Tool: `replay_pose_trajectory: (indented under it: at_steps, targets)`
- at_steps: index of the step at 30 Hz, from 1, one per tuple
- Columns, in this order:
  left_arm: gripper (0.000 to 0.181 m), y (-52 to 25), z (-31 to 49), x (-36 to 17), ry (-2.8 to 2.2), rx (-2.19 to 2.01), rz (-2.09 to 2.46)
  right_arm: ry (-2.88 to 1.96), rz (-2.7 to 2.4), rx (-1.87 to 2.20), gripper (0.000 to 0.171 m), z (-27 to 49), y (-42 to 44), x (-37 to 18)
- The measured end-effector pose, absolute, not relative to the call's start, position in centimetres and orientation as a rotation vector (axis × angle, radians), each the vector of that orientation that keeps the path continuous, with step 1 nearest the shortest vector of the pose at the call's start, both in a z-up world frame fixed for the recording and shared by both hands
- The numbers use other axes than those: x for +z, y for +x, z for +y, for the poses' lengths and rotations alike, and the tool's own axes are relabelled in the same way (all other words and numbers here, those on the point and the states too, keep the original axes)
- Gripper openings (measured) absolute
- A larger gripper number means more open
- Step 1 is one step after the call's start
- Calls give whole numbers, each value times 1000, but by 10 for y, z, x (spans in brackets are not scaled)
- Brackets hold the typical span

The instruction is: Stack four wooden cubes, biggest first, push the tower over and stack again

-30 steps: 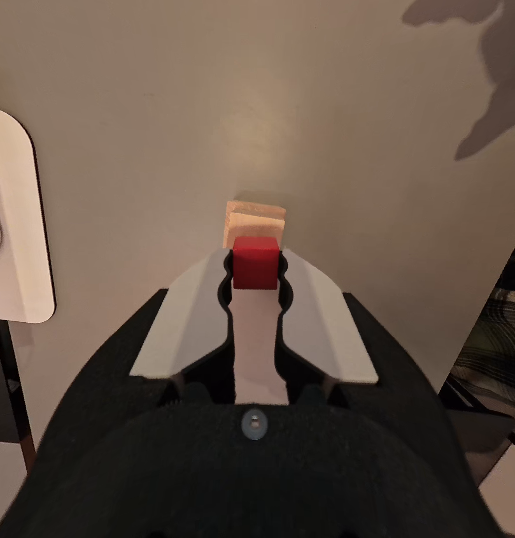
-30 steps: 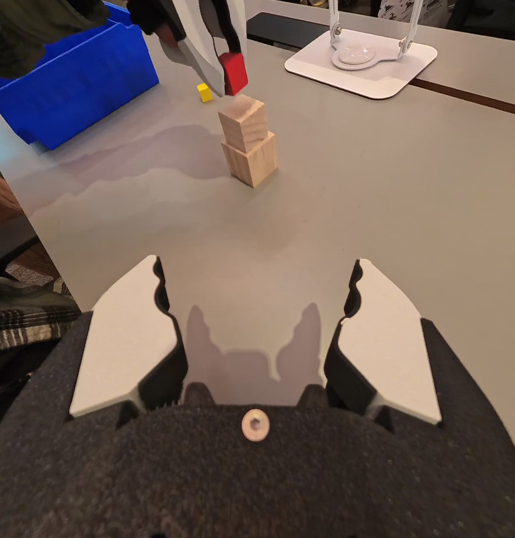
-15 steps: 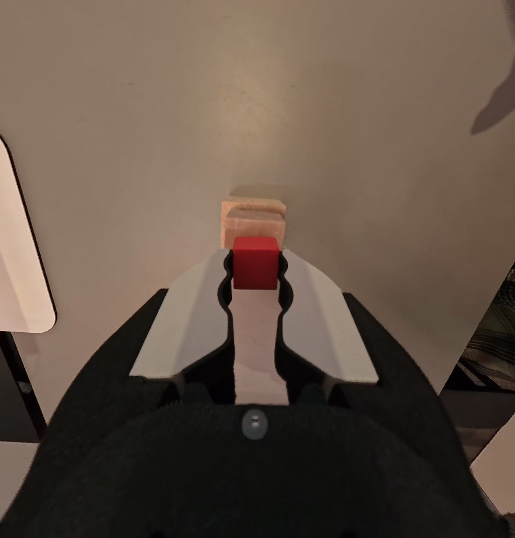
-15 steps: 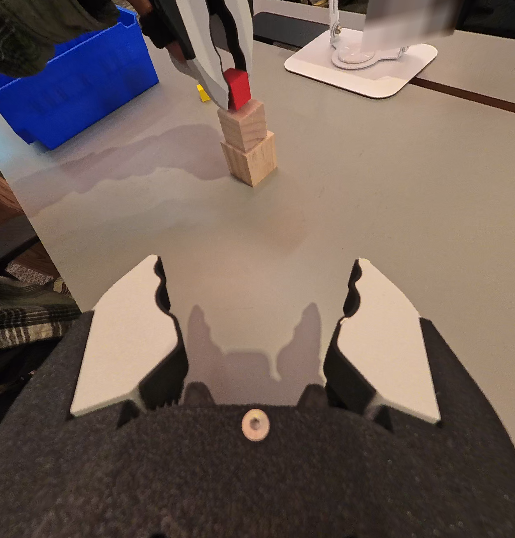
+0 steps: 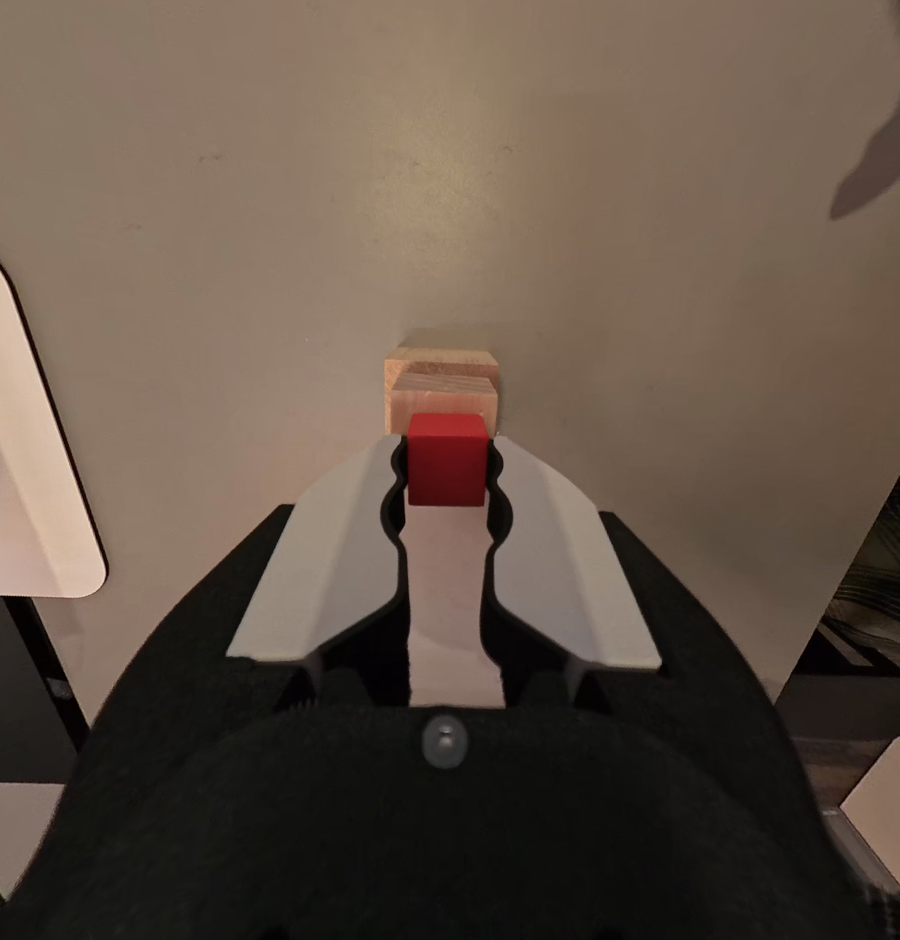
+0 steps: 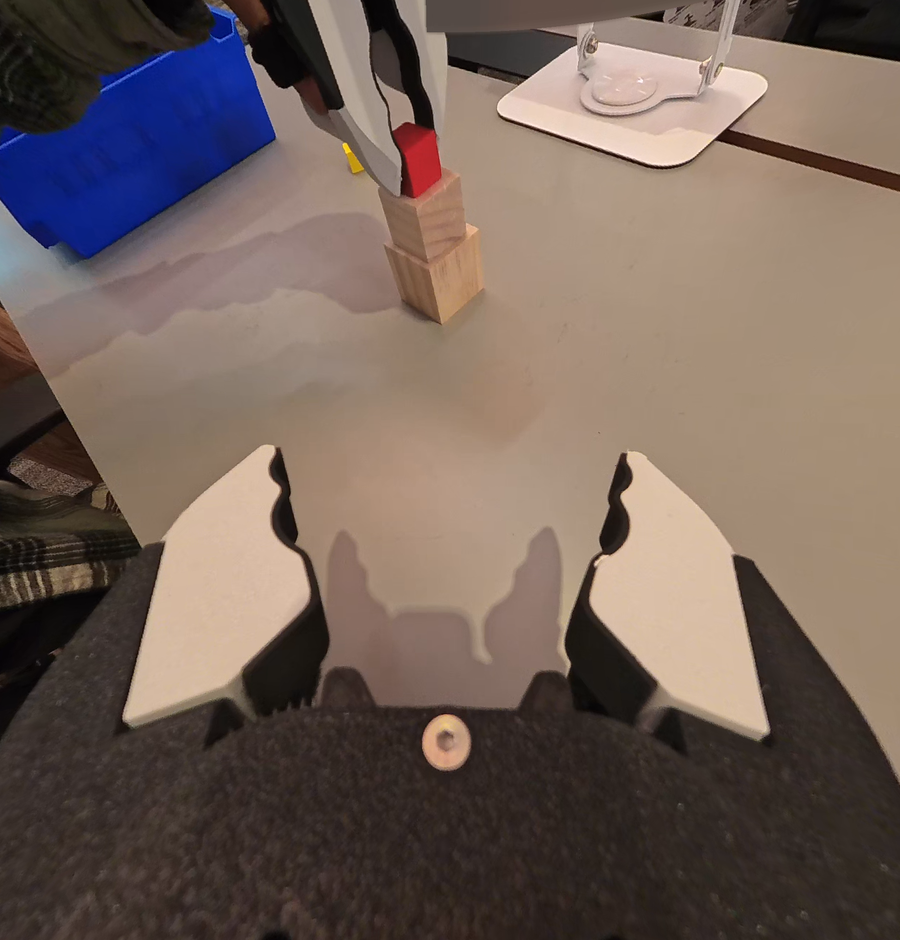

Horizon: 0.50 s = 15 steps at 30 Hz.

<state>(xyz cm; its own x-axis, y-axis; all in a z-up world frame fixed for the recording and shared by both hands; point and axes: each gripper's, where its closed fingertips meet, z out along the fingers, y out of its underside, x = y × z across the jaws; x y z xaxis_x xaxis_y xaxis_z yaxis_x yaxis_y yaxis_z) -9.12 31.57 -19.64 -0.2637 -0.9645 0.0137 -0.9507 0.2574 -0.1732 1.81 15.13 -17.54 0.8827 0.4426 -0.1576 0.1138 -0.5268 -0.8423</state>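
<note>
Ample bare table [image 6: 641,356] around tower [image 6: 432,254]

Matt red cube [image 5: 447,460] atop two bare, grained wood cubes [image 6: 426,216].

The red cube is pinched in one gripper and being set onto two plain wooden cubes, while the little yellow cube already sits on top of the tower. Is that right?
Not quite. The yellow cube is not on the tower; the right wrist view shows it lying on the table behind the stack. The rest holds: the left gripper pinches the red cube over the upper wooden cube, which sits on the lower wooden cube.
</note>
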Motion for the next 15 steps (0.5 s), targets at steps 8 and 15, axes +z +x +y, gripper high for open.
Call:
replay_pose_trajectory:
  at_steps: [8,15]
  targets:
    - [28,-91,315,-197,-1824,-251,2426,-2103,-397,441,118,151,19,-175]
    - [58,-91,318,-195,-1816,-245,2403,-2102,-402,440,119,151,18,-174]
